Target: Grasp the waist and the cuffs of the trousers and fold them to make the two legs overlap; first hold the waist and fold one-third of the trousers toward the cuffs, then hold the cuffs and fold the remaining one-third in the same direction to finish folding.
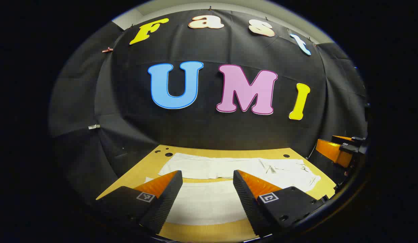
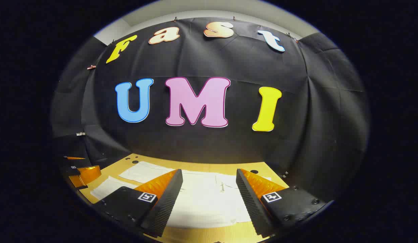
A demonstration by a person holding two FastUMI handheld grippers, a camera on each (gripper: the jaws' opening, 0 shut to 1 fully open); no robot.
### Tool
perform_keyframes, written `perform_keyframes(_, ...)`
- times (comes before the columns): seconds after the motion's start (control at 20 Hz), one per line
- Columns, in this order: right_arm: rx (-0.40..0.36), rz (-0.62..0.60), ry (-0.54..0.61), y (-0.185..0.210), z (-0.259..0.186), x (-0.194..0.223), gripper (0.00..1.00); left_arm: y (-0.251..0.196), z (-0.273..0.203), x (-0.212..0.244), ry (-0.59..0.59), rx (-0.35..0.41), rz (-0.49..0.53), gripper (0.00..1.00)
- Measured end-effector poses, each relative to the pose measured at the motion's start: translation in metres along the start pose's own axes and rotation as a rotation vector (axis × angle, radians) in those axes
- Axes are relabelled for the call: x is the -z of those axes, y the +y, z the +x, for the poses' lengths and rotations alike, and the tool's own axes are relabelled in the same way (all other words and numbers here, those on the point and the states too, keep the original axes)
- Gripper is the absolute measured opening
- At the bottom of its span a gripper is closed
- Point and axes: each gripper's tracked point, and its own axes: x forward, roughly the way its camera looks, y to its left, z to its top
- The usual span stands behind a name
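Left gripper (image 1: 207, 177) hides the trousers' (image 1: 229, 167) near edge.

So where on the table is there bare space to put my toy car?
The white trousers cover most of the table. Bare wood shows in a strip along the back edge under the black cloth wall, a wedge at the left side beside the trouser legs, and a band along the near edge. The middle is crowded, with both open grippers hanging over the cloth.

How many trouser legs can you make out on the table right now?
2. On the trousers, the far leg lies toward the booth wall; the near leg lies between the left gripper's open fingers. Both rest flat on the table.
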Motion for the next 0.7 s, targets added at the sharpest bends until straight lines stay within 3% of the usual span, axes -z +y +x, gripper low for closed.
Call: perform_keyframes(0.7, -0.026, 0.004, 0.023, 0.0008, 0.0007, 0.0071, 0.98, -0.0036, 0.0022, -0.0037, -0.028, 0.018, 0.03, 0.96)
